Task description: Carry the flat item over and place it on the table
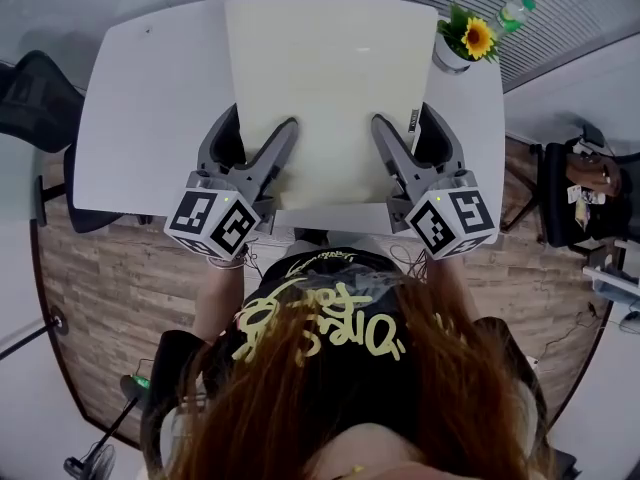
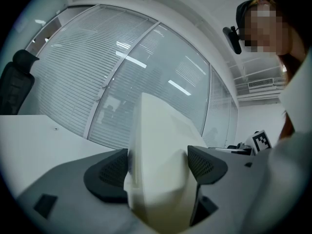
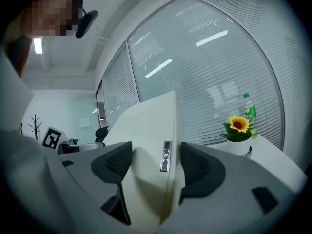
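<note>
A large flat cream panel [image 1: 330, 88] is held over the middle of the white table [image 1: 150, 98]. Whether it touches the tabletop I cannot tell. My left gripper [image 1: 258, 136] is shut on the panel's near left edge, one finger on each face. My right gripper [image 1: 410, 128] is shut on the near right edge the same way. In the left gripper view the panel [image 2: 156, 130] fills the gap of the left gripper [image 2: 158, 165]. In the right gripper view the panel [image 3: 146, 121] sits clamped in the right gripper [image 3: 156, 162], a small metal tag [image 3: 165, 156] on its edge.
A potted sunflower [image 1: 465, 40] and a green bottle [image 1: 515, 10] stand at the table's far right corner. A black office chair [image 1: 30, 98] is left of the table, and another chair with clutter [image 1: 575, 188] is to the right. Window blinds run behind the table.
</note>
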`<move>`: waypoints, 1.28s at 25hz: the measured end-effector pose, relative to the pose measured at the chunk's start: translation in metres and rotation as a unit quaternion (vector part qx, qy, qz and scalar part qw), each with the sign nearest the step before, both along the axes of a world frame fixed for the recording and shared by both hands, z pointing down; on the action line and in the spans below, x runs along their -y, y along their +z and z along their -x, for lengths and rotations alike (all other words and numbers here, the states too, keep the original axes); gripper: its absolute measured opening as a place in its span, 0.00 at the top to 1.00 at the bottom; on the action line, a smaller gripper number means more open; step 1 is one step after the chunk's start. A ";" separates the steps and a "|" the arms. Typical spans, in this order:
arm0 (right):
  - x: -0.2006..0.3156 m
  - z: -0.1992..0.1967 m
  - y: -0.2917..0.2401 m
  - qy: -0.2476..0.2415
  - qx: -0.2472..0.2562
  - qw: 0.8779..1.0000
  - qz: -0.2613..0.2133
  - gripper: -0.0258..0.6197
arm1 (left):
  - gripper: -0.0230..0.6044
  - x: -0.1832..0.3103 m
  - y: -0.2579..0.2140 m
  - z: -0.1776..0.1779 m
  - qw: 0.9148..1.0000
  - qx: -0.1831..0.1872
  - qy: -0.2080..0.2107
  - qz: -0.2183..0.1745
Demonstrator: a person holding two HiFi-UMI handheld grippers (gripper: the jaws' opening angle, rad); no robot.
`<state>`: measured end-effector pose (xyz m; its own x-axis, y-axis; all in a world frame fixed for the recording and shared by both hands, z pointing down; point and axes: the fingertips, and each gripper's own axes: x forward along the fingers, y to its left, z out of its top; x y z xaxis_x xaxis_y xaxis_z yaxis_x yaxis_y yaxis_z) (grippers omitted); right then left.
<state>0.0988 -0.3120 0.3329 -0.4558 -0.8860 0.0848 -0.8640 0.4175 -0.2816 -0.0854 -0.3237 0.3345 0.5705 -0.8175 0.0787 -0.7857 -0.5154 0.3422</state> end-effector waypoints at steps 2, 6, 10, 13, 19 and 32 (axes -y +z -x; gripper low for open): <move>0.000 0.001 0.002 -0.003 -0.004 1.000 0.001 0.49 | 0.35 -0.001 0.004 0.001 1.000 -0.003 -0.002 0.005; 0.002 0.002 0.010 -0.008 -0.005 1.000 0.009 0.49 | 0.35 0.000 0.012 0.002 1.000 -0.005 -0.007 0.011; 0.006 0.003 0.019 -0.009 -0.003 1.000 0.021 0.49 | 0.35 0.003 0.022 0.003 1.000 -0.004 -0.009 0.022; 0.009 0.004 0.027 -0.011 -0.003 1.000 0.029 0.49 | 0.35 0.006 0.029 0.004 1.000 -0.001 -0.010 0.029; 0.011 0.007 0.037 -0.013 -0.006 0.999 0.040 0.49 | 0.35 0.008 0.039 0.006 0.999 0.001 -0.011 0.038; 0.021 0.014 0.064 -0.018 -0.005 0.997 0.071 0.49 | 0.35 0.015 0.061 0.013 0.998 0.014 -0.016 0.061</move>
<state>0.0847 -0.3329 0.3964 -0.4856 -0.8477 0.2136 -0.8522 0.4046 -0.3316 -0.0981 -0.3391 0.3959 0.5404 -0.8187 0.1941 -0.8114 -0.4460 0.3778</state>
